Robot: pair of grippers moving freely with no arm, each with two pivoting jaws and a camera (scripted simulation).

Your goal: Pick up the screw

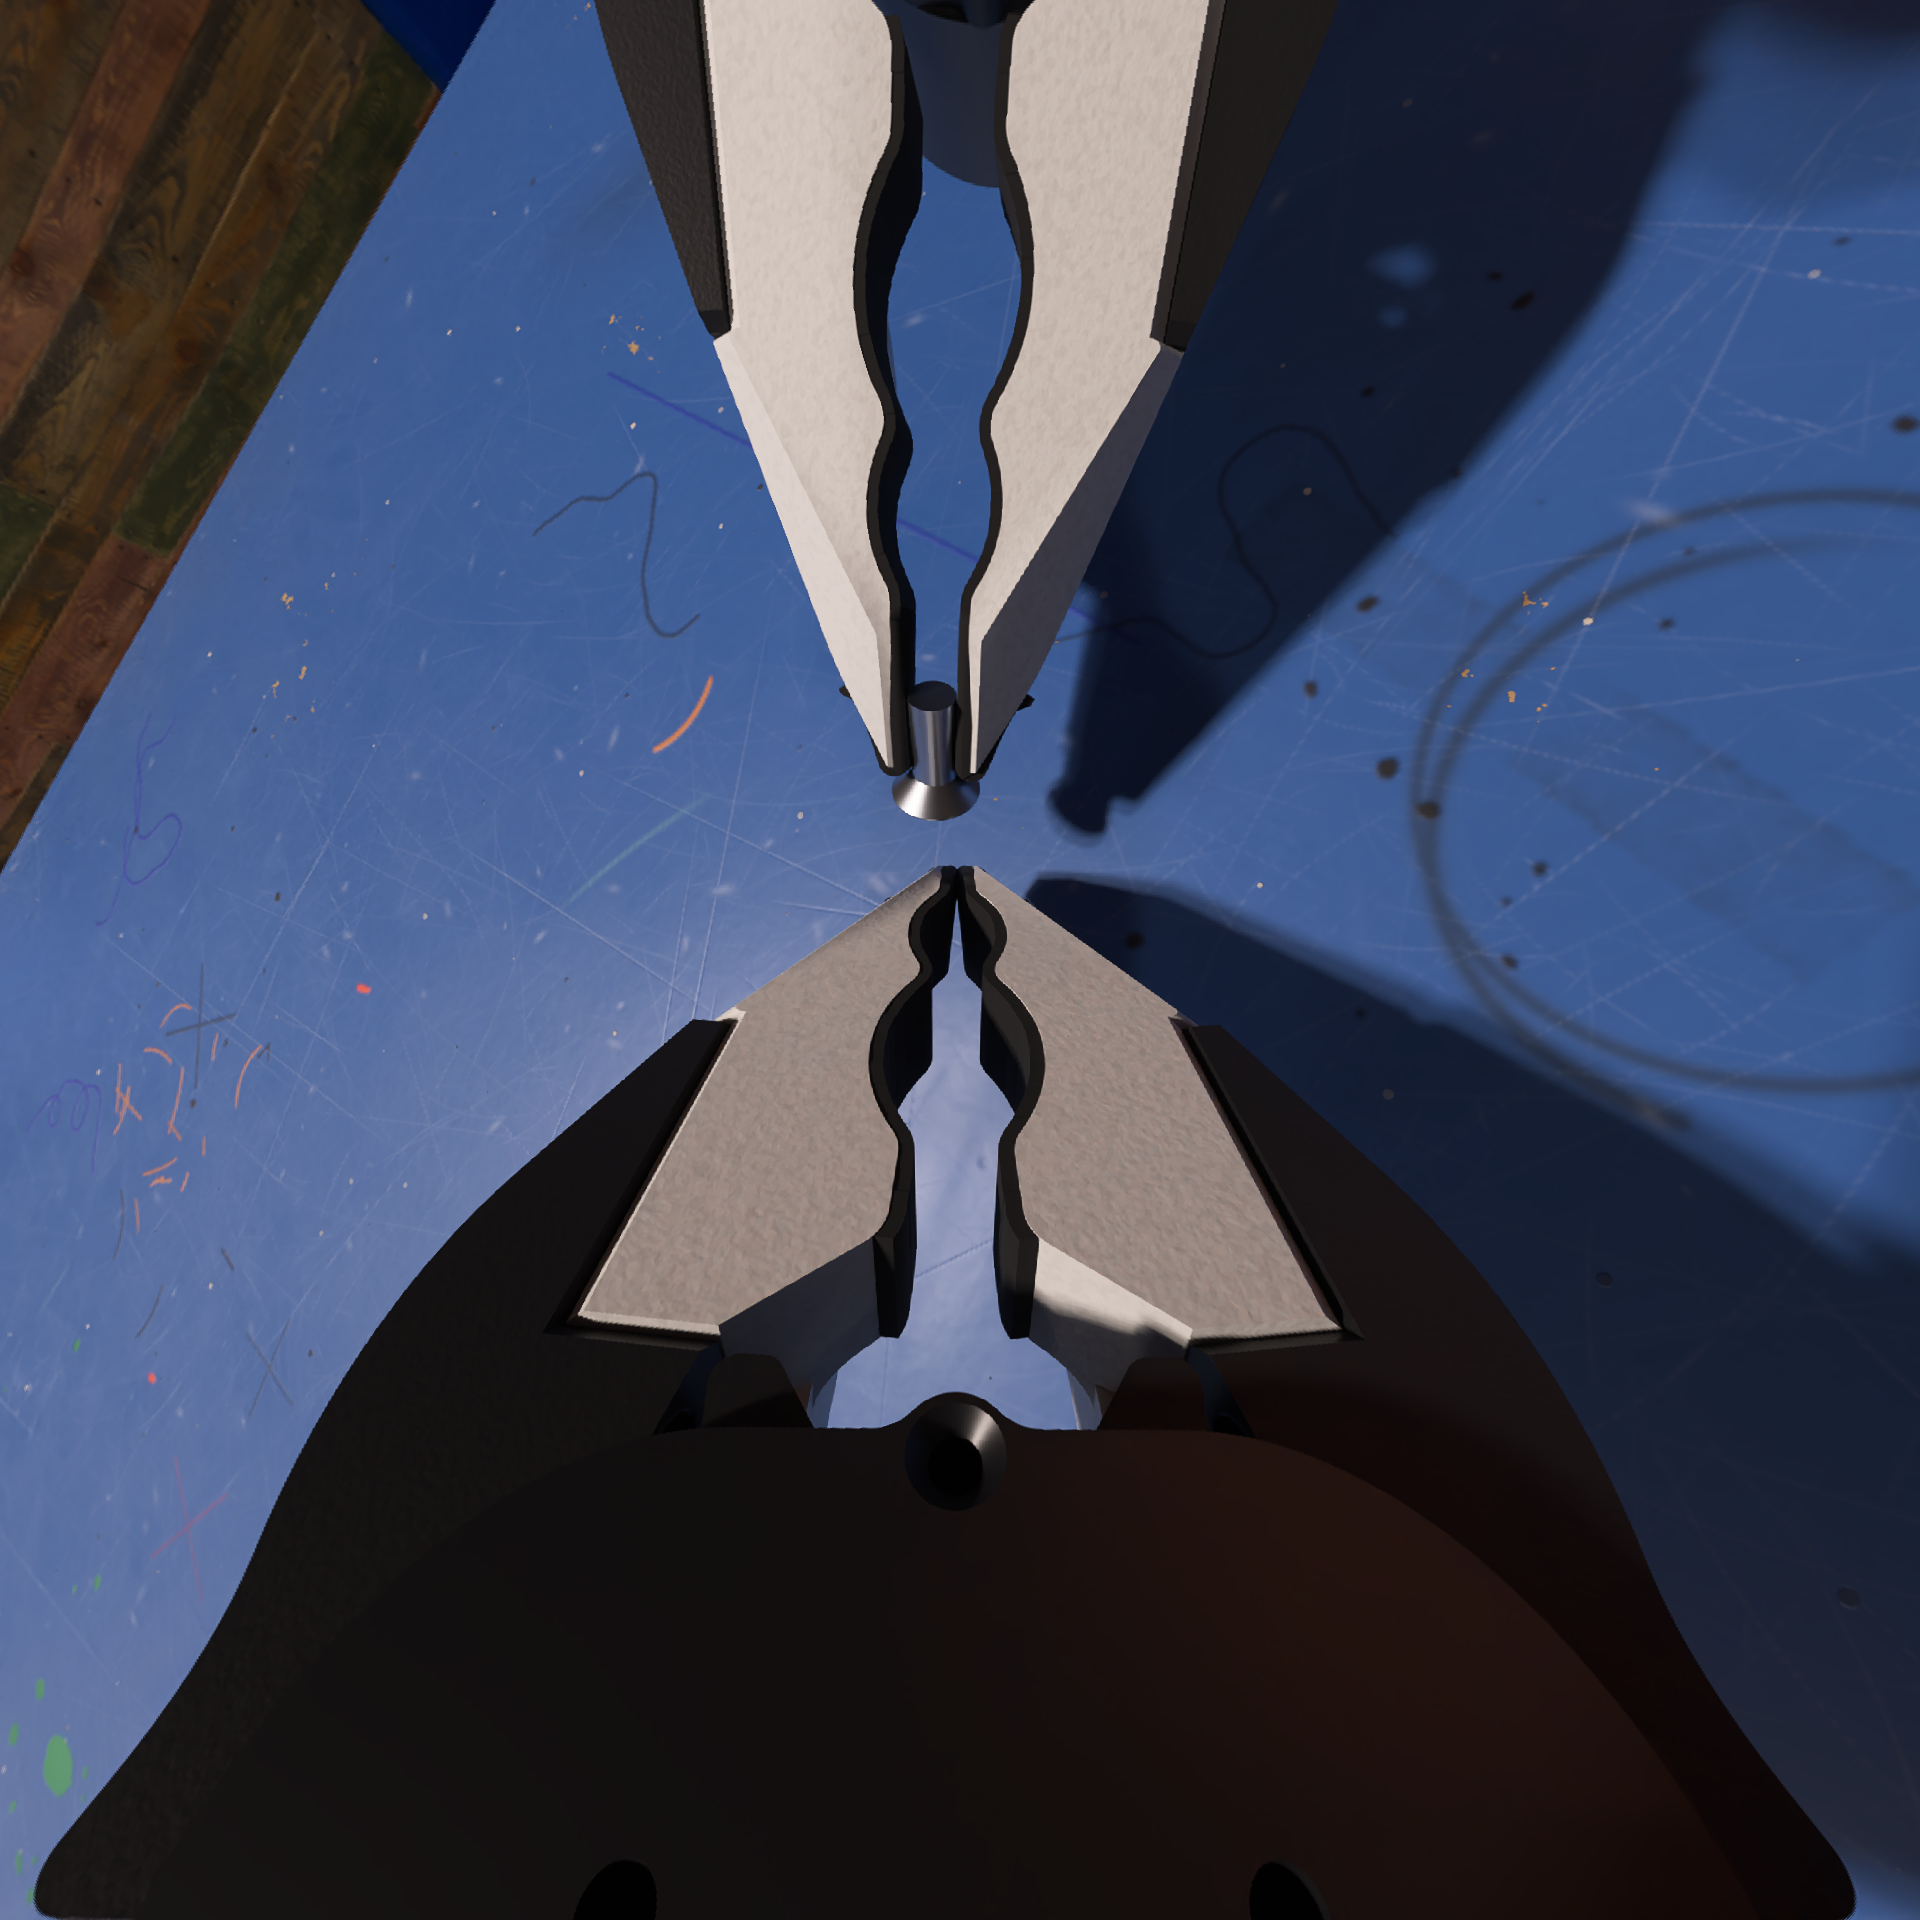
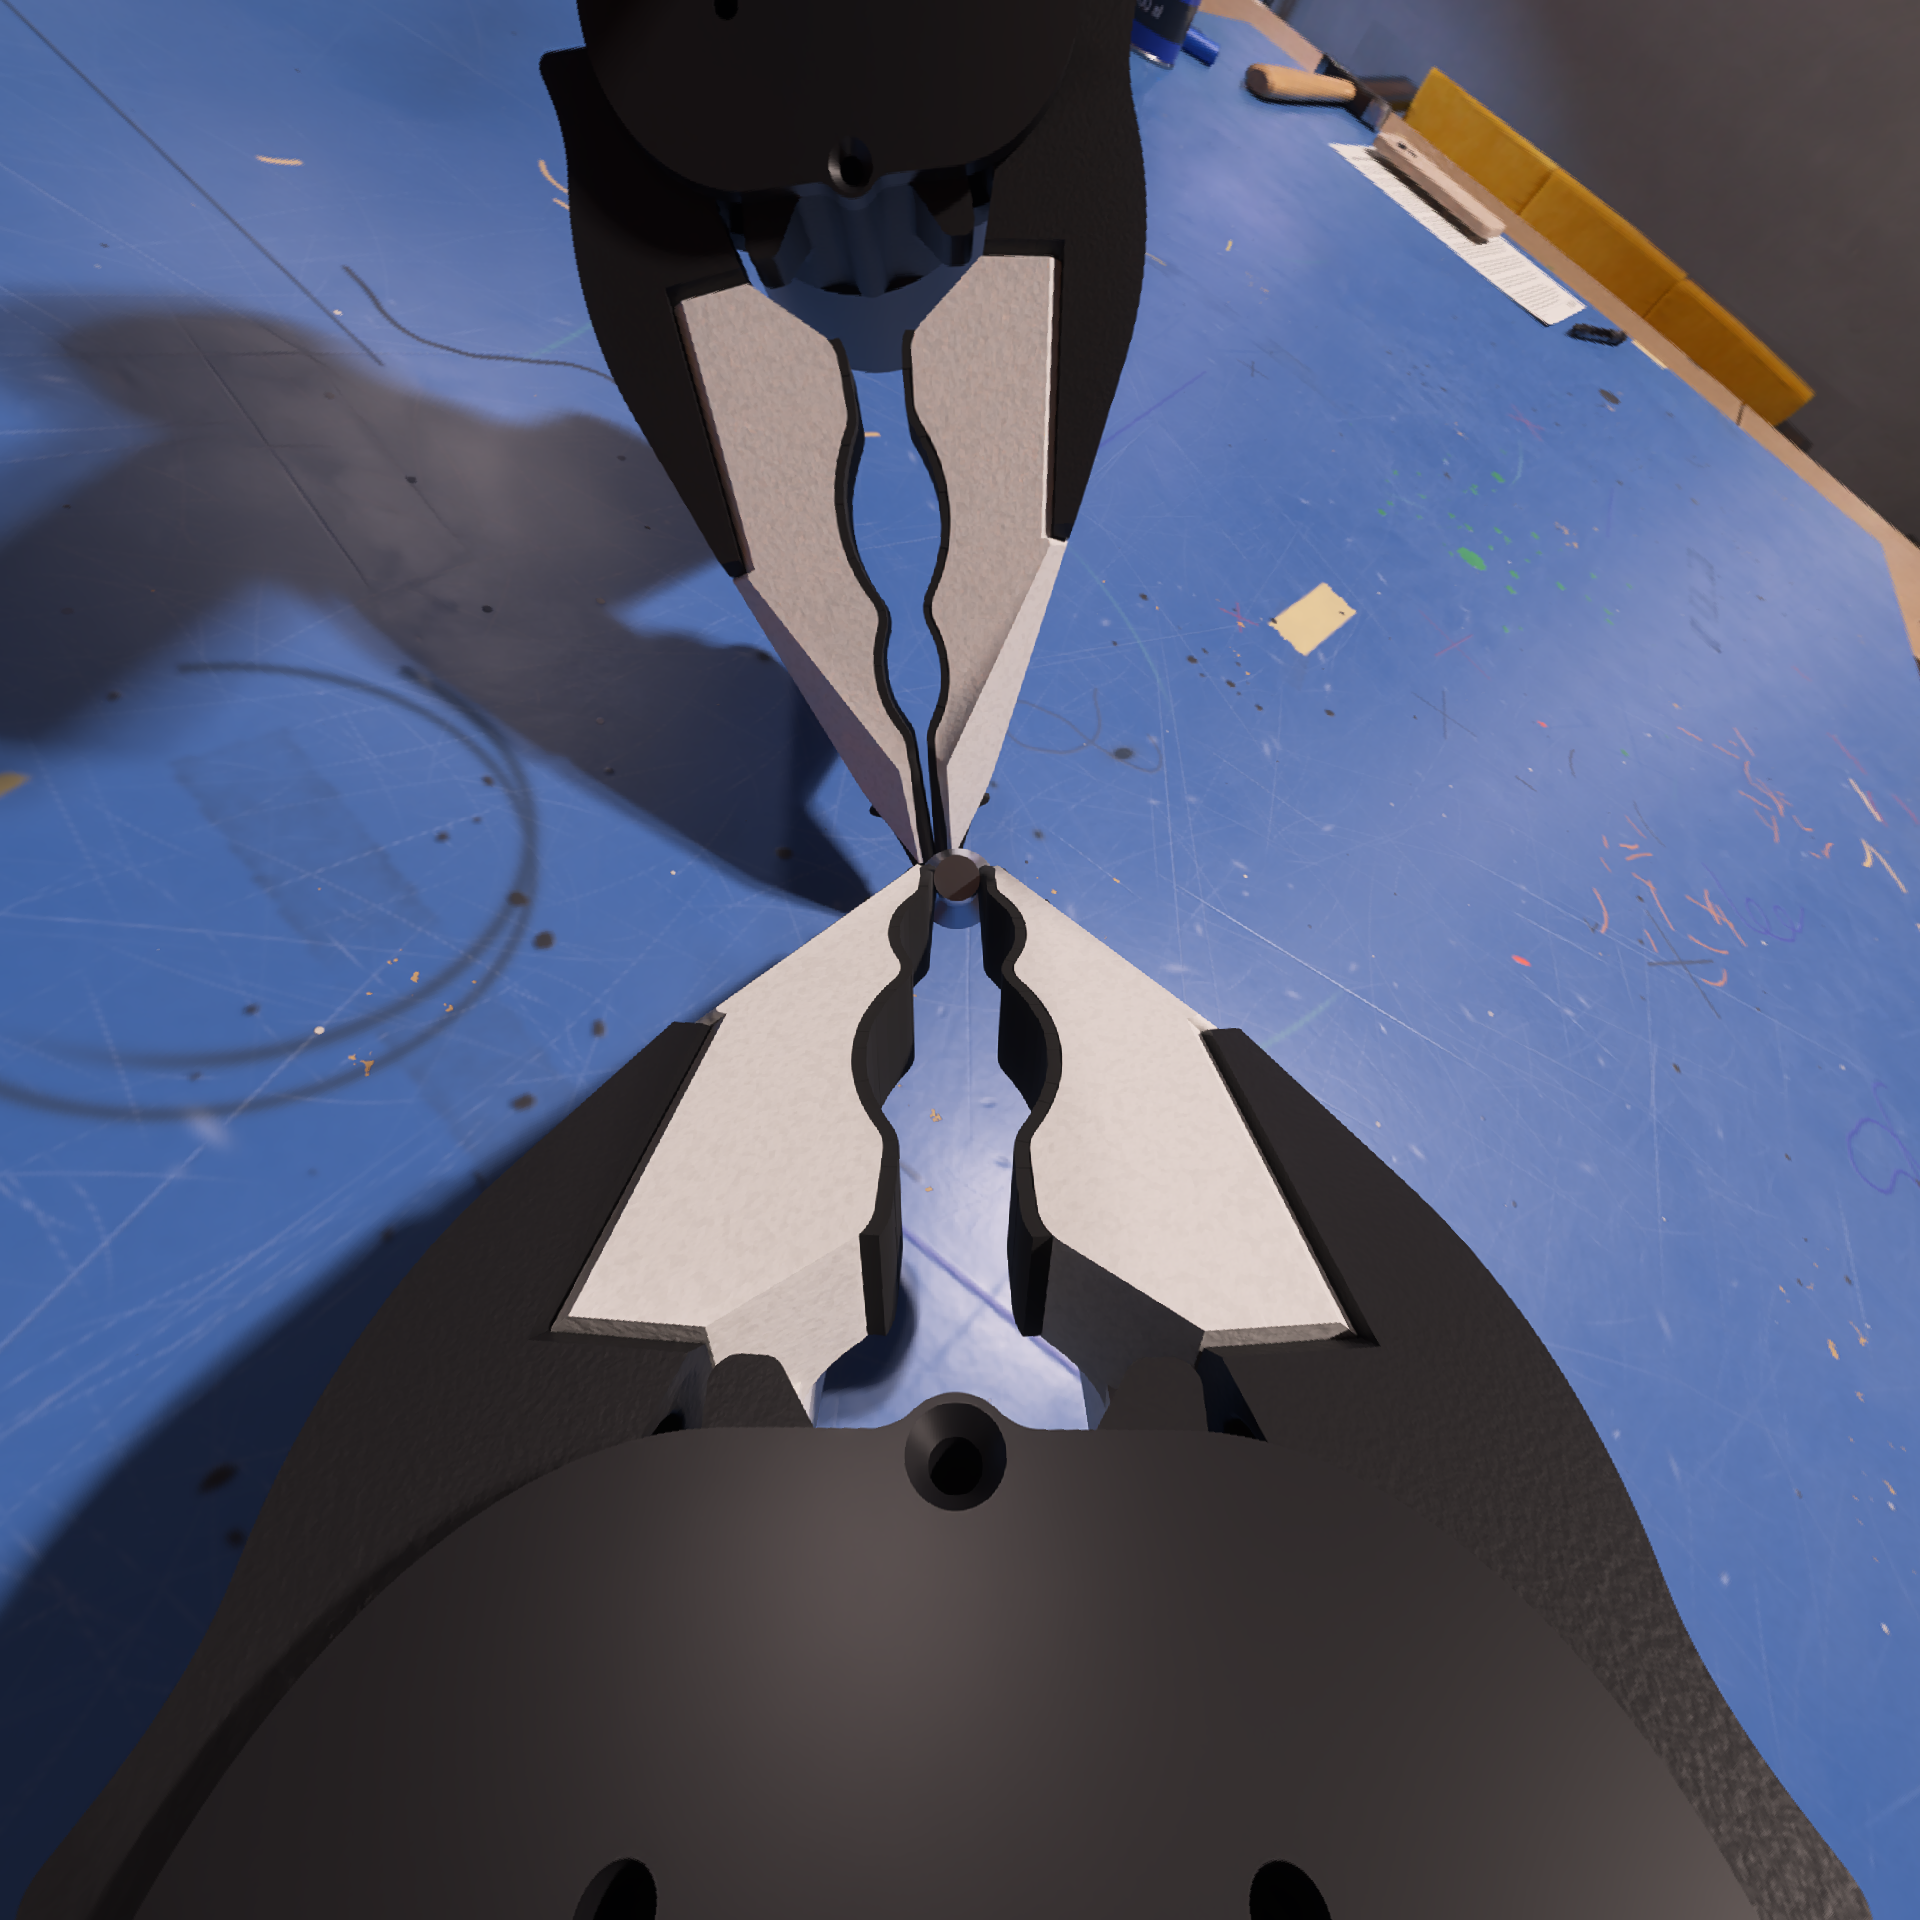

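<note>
A small metal screw (image 1: 930,750) with a plain shank and a cone-shaped head is pinched between the fingertips of my right gripper (image 1: 932,764), which reaches in from the top of the left wrist view. In the right wrist view the right gripper (image 2: 956,883) is shut on the screw (image 2: 956,873), seen end-on. My left gripper (image 1: 954,878) is shut and empty, its tips facing the screw's head with a small gap. It also shows in the right wrist view (image 2: 932,847), tip to tip with the right gripper. Both hang over the blue table (image 1: 416,727).
The table is scratched and paint-flecked. A wooden floor (image 1: 156,312) lies past its left edge. At the far right edge are a wooden-handled tool (image 2: 1299,83), yellow blocks (image 2: 1610,239), a paper sheet (image 2: 1455,229) and a blue container (image 2: 1164,31). A small tan patch (image 2: 1311,618) lies flat.
</note>
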